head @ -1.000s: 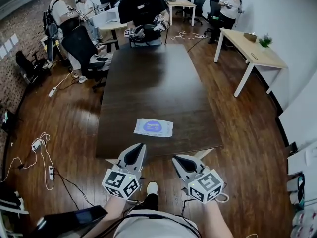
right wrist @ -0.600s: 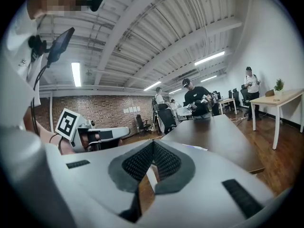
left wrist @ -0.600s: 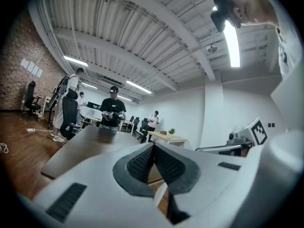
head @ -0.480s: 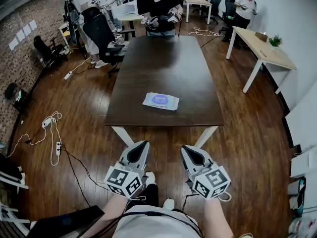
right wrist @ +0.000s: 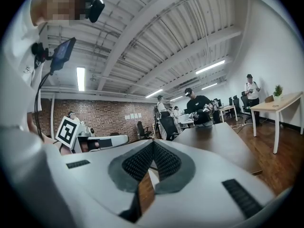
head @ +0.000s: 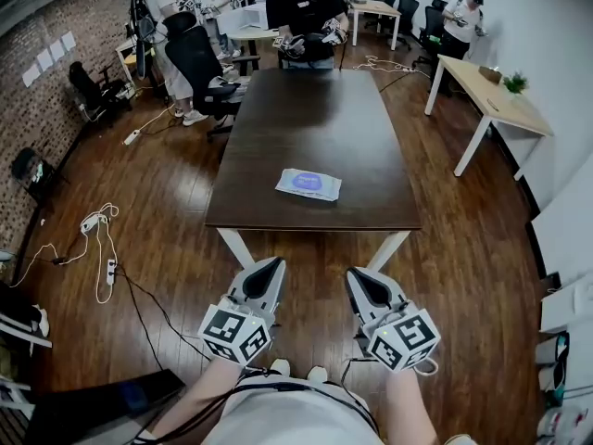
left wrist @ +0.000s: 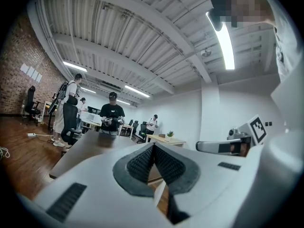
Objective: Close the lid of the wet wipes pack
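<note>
The wet wipes pack (head: pixel 309 184), white with a blue oval on top, lies flat near the near end of the dark wooden table (head: pixel 315 119). Whether its lid is up cannot be made out. Both grippers hang over the floor, well short of the table's near edge and apart from the pack. My left gripper (head: pixel 271 269) is shut with nothing between its pads, and the left gripper view shows its jaws (left wrist: pixel 153 148) pressed together. My right gripper (head: pixel 358 277) is likewise shut and empty (right wrist: pixel 153 145). Both point level toward the table.
A person (head: pixel 306 17) stands at the table's far end holding grippers. An office chair (head: pixel 199 58) and other people are at the back left. A light wooden desk (head: pixel 486 95) stands at the right. Cables and a power strip (head: pixel 97 248) lie on the floor at the left.
Both grippers have drawn back from the table's near edge and now hang over the floor. The table and pack look farther away. The jaws stayed shut.
</note>
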